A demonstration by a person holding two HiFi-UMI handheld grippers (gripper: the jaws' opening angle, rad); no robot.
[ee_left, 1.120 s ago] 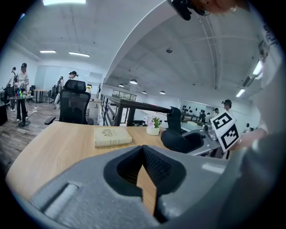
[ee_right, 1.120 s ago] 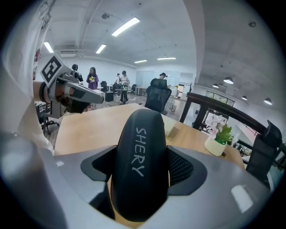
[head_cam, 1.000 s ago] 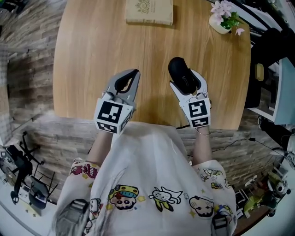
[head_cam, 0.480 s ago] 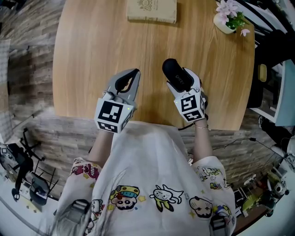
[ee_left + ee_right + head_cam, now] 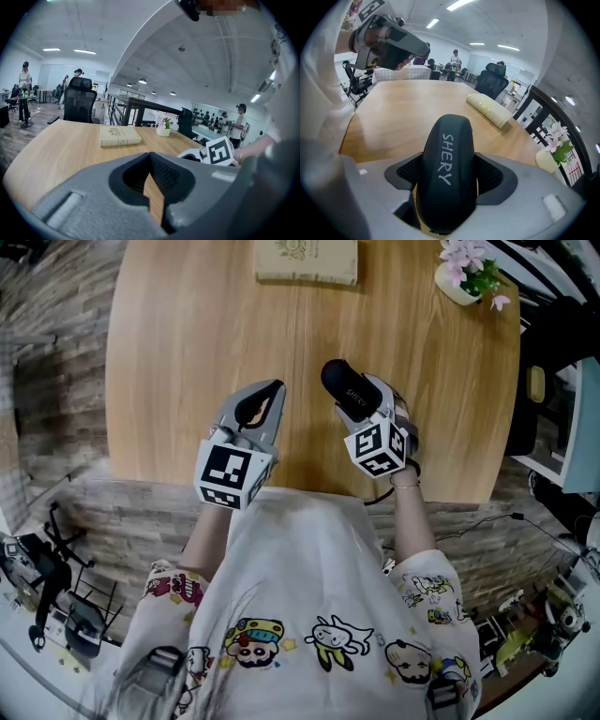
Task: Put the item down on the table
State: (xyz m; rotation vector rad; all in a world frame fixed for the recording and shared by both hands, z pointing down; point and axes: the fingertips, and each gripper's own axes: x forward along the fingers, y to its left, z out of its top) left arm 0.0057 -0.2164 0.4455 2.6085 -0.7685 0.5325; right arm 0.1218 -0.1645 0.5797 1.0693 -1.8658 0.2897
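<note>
A black oblong case (image 5: 345,390) printed "SHERY" (image 5: 447,164) sits clamped between the jaws of my right gripper (image 5: 361,401), over the near middle of the round wooden table (image 5: 187,324). Its rounded far end sticks out past the jaws, pointing up and left in the head view. Whether it touches the tabletop I cannot tell. My left gripper (image 5: 266,397) hovers at the near edge to the left, jaws shut with nothing in them (image 5: 151,187).
A beige book (image 5: 307,261) lies at the table's far side. A small pot with pink flowers (image 5: 466,277) stands at the far right. Black furniture and a chair (image 5: 553,362) crowd the table's right edge. People stand in the background of the office.
My right gripper has swung left and turned with the black case, whose tip now points more to the left. The left gripper has stayed in place.
</note>
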